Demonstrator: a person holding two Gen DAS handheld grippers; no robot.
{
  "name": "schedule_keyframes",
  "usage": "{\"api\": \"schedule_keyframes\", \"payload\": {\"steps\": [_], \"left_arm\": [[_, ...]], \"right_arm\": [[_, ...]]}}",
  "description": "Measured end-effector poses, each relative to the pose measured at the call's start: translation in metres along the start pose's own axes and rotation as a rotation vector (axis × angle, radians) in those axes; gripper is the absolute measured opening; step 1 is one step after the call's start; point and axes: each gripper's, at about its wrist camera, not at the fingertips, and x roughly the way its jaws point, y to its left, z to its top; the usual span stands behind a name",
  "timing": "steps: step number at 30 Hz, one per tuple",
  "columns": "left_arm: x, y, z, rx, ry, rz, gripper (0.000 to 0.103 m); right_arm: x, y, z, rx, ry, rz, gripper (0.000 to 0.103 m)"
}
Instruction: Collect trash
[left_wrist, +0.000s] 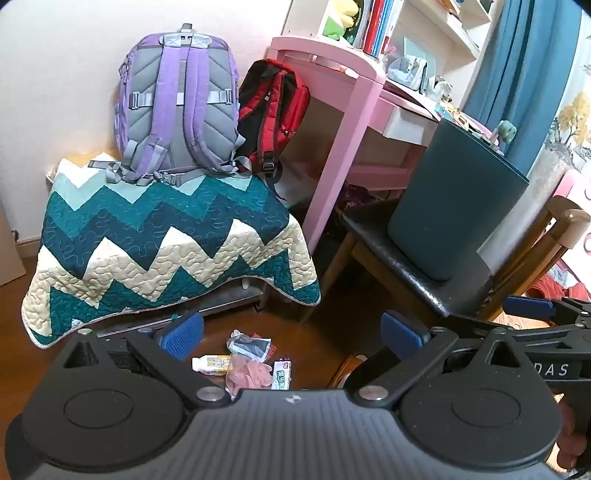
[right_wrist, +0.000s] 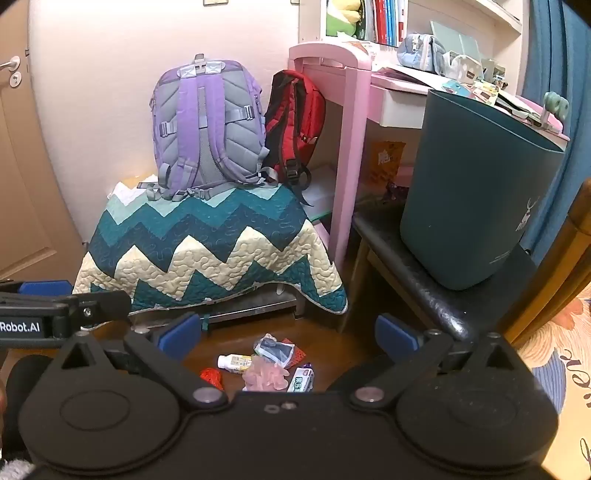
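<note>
A small heap of trash lies on the brown floor: a white bottle, a pink crumpled glove, a dark packet in clear wrap, a white printed wrapper and a red net scrap. A dark teal bin stands upright on a black chair seat. My left gripper is open and empty above the heap. My right gripper is open and empty above it too.
A low stand under a zigzag quilt carries a purple backpack and a red backpack. A pink desk stands behind the chair. A door is at left.
</note>
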Motion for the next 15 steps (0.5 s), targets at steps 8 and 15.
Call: {"api": "schedule_keyframes", "payload": {"steps": [8, 15], "left_arm": [[0.001, -0.002, 0.002, 0.006, 0.014, -0.013, 0.103], [-0.002, -0.007, 0.002, 0.024, 0.007, 0.004, 0.103]], "right_arm": [[-0.004, -0.003, 0.0, 0.003, 0.01, -0.001, 0.101], [-0.004, -0.004, -0.001, 0.009, 0.005, -0.002, 0.101]]}}
